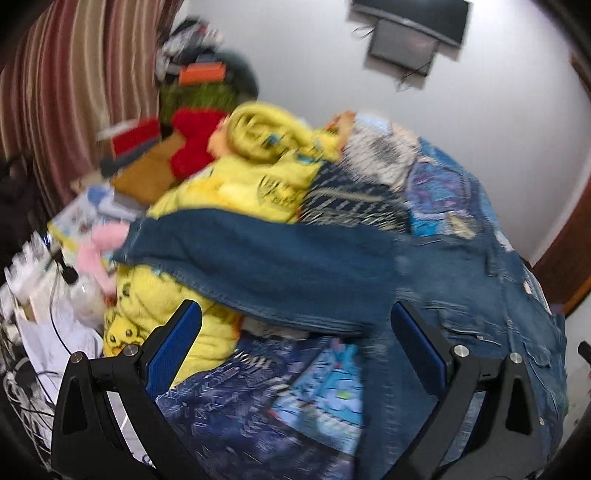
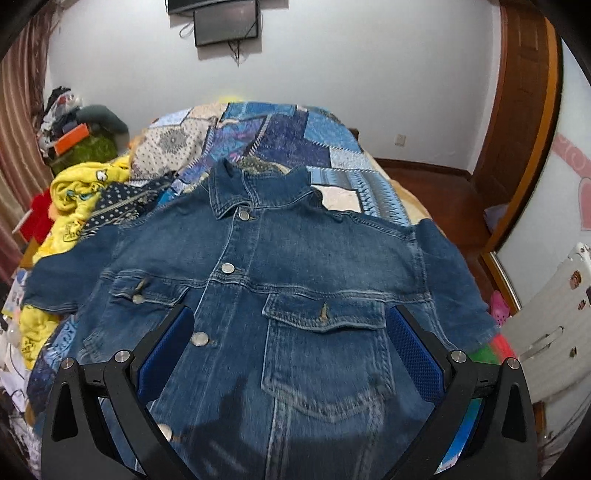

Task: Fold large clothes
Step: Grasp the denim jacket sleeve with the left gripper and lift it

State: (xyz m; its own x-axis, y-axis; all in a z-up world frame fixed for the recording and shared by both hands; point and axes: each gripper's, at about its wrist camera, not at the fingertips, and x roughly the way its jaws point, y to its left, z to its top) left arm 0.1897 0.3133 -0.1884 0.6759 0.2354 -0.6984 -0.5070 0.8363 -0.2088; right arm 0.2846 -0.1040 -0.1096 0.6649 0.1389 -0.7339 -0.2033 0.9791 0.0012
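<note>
A blue denim jacket (image 2: 295, 266) lies front-up and spread flat on the bed, collar at the far end, both sleeves out to the sides. My right gripper (image 2: 290, 343) is open and empty, hovering over the jacket's lower chest near the right pocket. In the left wrist view the jacket's left sleeve (image 1: 258, 258) stretches across a yellow blanket. My left gripper (image 1: 295, 339) is open and empty, just in front of that sleeve's lower edge. This view is motion-blurred.
A blue patchwork bedspread (image 2: 295, 140) covers the bed. A yellow cartoon blanket (image 1: 258, 166), a red plush (image 1: 192, 136) and piled clutter sit at the bed's left. A wooden door (image 2: 524, 110) stands to the right, a dark screen (image 2: 225, 20) on the far wall.
</note>
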